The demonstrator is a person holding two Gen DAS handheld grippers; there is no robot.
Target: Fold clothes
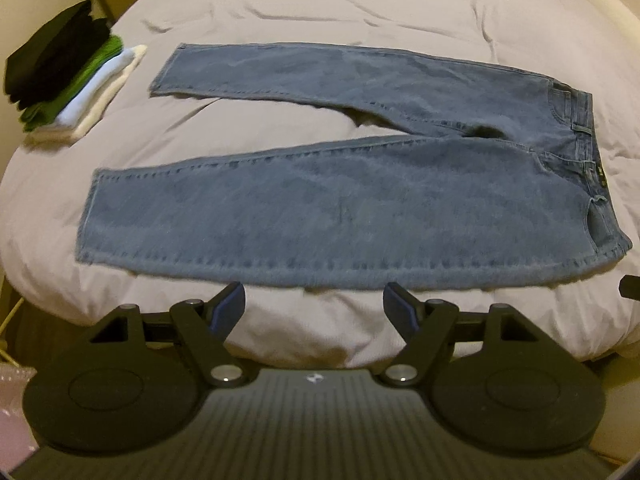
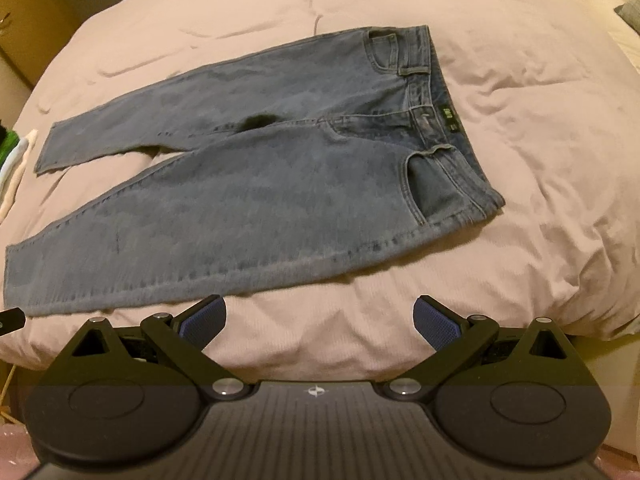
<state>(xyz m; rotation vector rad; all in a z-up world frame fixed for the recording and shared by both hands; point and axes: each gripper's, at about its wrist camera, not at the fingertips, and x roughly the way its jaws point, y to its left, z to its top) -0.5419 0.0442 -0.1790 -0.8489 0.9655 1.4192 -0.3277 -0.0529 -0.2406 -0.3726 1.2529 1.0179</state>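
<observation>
A pair of blue jeans (image 1: 312, 216) lies flat on the pale bed cover (image 1: 320, 12), front side up, waistband to the right and both legs spread to the left. My left gripper (image 1: 314, 304) hangs open over the bed's near edge, just short of the near leg's lower seam, nothing between its fingers. In the right wrist view the same jeans (image 2: 248, 184) run from the waistband (image 2: 448, 120) down to the leg hems at the left. My right gripper (image 2: 320, 318) is open too, above bare cover below the near leg's thigh seam.
A stack of folded clothes (image 1: 68, 84), black on top, then green and white, sits at the bed's far left corner. Its edge (image 2: 16, 160) shows at the left of the right wrist view. The bed cover (image 2: 540, 160) is wrinkled right of the waistband. The bed's near edge drops off below the grippers.
</observation>
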